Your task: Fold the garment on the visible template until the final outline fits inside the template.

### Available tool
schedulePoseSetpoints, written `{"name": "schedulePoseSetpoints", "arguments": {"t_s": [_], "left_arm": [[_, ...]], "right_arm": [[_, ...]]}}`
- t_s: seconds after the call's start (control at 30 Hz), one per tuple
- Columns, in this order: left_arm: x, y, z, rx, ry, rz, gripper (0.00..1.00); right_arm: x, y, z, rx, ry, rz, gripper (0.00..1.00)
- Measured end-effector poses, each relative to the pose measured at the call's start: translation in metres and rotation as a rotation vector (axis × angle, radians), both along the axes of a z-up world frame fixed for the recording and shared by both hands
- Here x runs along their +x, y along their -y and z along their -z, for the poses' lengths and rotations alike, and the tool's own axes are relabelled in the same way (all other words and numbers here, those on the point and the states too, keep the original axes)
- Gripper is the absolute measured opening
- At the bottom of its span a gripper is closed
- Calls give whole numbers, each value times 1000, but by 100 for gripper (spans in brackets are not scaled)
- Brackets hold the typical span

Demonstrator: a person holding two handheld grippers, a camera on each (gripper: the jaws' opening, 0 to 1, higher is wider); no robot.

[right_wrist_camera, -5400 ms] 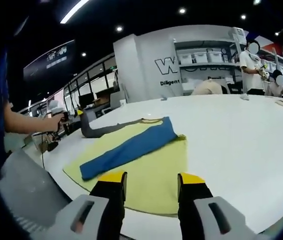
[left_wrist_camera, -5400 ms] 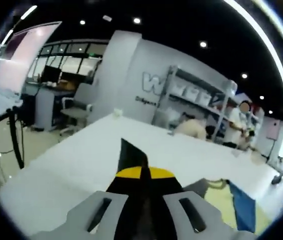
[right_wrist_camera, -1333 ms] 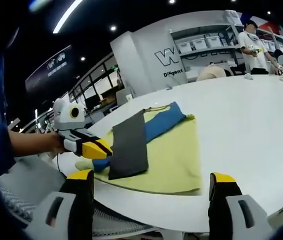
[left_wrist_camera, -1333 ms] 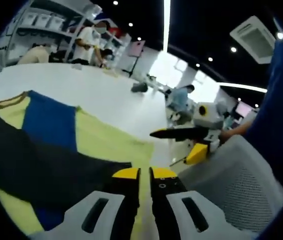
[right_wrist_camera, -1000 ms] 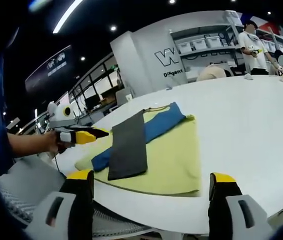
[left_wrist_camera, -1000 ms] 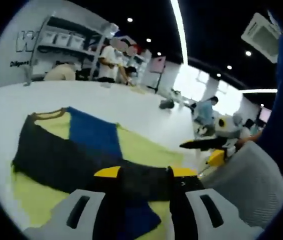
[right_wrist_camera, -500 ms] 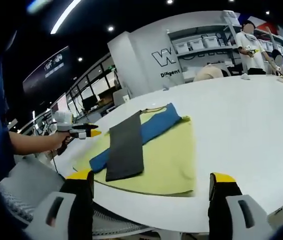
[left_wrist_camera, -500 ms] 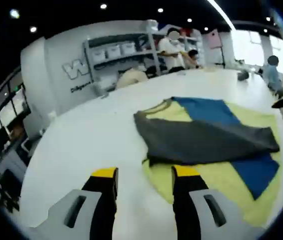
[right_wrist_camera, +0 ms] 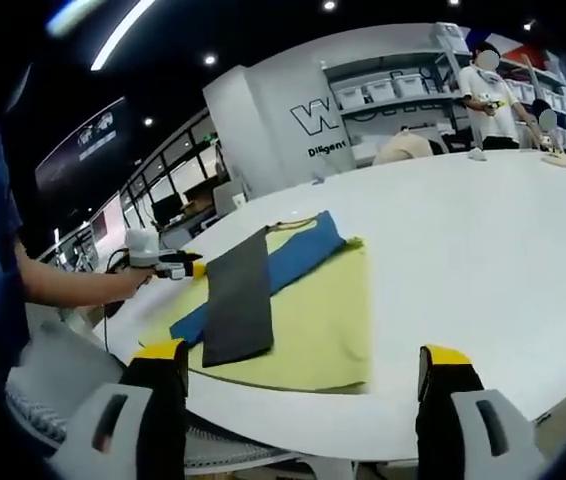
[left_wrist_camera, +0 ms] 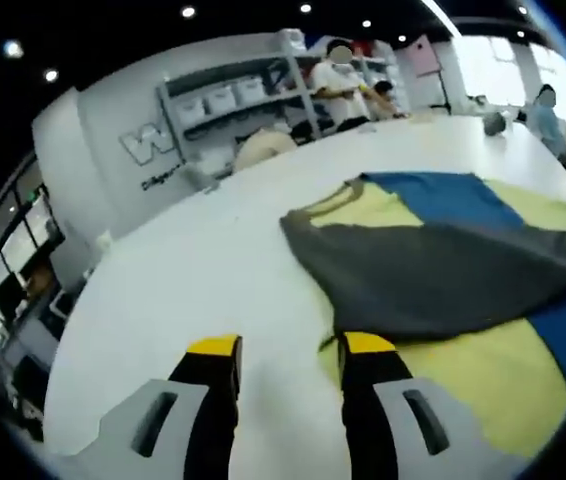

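White table [right_wrist_camera: 483,270] carries the garment [left_wrist_camera: 443,275] on its yellow template [right_wrist_camera: 313,320]; both the left gripper [left_wrist_camera: 288,350] and right gripper [right_wrist_camera: 303,365] hover spread and empty, so pinch the shirt's edge squarely next.

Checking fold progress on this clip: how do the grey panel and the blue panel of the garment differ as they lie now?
The grey panel lies on top, crossing over the blue panel, which is partly covered. Grey runs straight across the yellow template; blue runs diagonally, from the collar end toward the person's side. Grey looks wider than blue in the right gripper view. Both lie flat on the template.
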State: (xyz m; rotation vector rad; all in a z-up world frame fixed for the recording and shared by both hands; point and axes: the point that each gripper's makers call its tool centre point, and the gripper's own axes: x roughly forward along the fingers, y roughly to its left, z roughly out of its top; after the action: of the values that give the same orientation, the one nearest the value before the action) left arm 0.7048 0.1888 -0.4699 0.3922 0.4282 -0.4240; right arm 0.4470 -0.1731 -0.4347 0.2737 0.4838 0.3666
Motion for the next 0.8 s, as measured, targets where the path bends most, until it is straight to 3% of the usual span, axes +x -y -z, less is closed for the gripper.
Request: {"name": "schedulePoseSetpoints", "arguments": {"t_s": [0.07, 0.13, 0.27, 0.4, 0.5, 0.6, 0.63, 0.67, 0.8], "left_arm": [[-8, 0, -1, -5, -1, -6, 38], [-12, 17, -2, -42, 5, 83, 26], [-25, 38, -5, 2, 22, 161, 4], [-21, 32, -4, -70, 0, 117, 3], [-18, 24, -4, -180, -43, 38, 3], [-22, 25, -8, -268, -52, 14, 2], [-26, 26, -11, -343, -74, -6, 2], [-27, 24, -10, -366, -83, -17, 2], [-27, 9, 7, -312, -121, -39, 2]], "right_arm": [[0, 0, 0, 2, -1, 4, 96], [1, 1, 0, 7, -1, 13, 96], [1, -1, 2, 13, -6, 17, 96], [0, -6, 3, 13, -11, 5, 96], [0, -7, 3, 15, -10, 0, 96], [-1, -6, 5, 16, -11, 2, 96], [-1, -6, 5, 17, -11, 4, 96], [-1, -6, 5, 18, -12, 7, 96], [-2, -5, 6, 23, -13, 15, 96]]}}
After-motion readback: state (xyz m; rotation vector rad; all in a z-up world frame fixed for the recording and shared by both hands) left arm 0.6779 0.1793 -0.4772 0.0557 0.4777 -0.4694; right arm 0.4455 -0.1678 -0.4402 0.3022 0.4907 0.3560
